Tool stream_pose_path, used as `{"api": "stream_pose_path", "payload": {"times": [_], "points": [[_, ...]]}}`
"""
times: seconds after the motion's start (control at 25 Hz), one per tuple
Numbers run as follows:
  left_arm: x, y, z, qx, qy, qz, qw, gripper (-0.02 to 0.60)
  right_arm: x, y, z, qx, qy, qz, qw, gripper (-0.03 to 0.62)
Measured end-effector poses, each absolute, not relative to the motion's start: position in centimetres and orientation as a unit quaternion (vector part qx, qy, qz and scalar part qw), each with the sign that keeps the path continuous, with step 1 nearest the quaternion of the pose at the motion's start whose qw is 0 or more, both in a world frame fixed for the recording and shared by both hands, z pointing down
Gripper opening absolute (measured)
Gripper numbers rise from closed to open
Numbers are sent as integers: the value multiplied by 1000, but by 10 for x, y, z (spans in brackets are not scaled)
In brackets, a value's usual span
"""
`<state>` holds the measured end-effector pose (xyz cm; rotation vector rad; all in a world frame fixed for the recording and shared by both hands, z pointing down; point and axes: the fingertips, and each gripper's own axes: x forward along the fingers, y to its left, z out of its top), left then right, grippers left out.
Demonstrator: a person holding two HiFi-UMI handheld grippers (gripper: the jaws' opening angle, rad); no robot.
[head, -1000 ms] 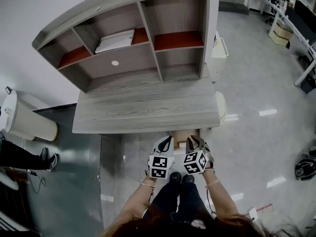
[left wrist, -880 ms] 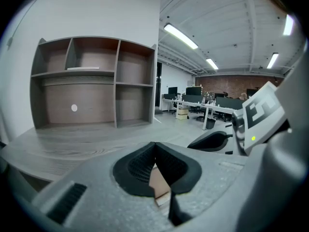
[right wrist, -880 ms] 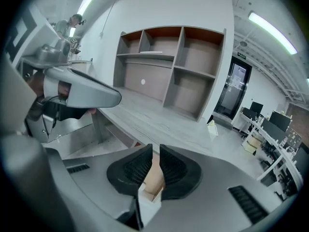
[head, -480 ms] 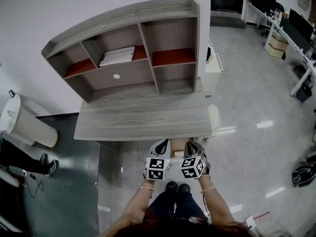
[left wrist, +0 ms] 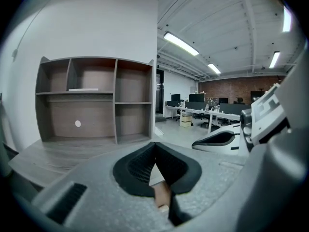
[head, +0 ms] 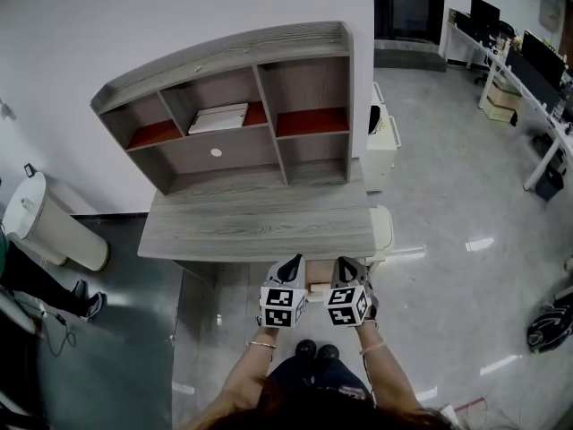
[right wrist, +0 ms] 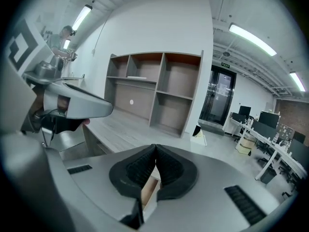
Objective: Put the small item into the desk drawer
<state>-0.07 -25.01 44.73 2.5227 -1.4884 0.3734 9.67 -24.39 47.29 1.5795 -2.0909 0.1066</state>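
In the head view the grey wooden desk [head: 260,227] stands ahead, and its light-wood drawer [head: 320,287] shows pulled out under the front edge. My left gripper [head: 291,261] and right gripper [head: 346,263] hover side by side just in front of the drawer, one on each side of it. In the left gripper view, the left gripper [left wrist: 154,144] has its pads meeting at the tip, shut on nothing. In the right gripper view, the right gripper [right wrist: 155,147] has just closed, with nothing between its jaws. No small item is visible.
A hutch [head: 233,133] with open compartments sits on the desk, with a flat white item [head: 219,117] on one shelf. A white bin [head: 49,227] stands at the left and a white cabinet [head: 382,141] beside the desk's right end. Office desks [head: 524,52] fill the far right.
Both grippers have lifted and drawn back from the drawer, staying side by side. The head view has pulled back, so the desk looks smaller and lower in the picture.
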Motion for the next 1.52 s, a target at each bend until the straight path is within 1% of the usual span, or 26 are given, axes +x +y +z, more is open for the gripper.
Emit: {"api": "stream_pose_path", "payload": {"times": [0.32, 0.84, 1.52], "points": [[18, -246, 413, 852, -506, 109, 76, 15, 105, -236, 441, 582, -782, 26, 222, 2], [24, -248, 373, 855, -508, 91, 58, 15, 110, -238, 396, 593, -785, 10, 181, 2], [-2, -220, 333, 872, -481, 76, 51, 15, 88, -214, 344, 607, -777, -16, 164, 2]]}}
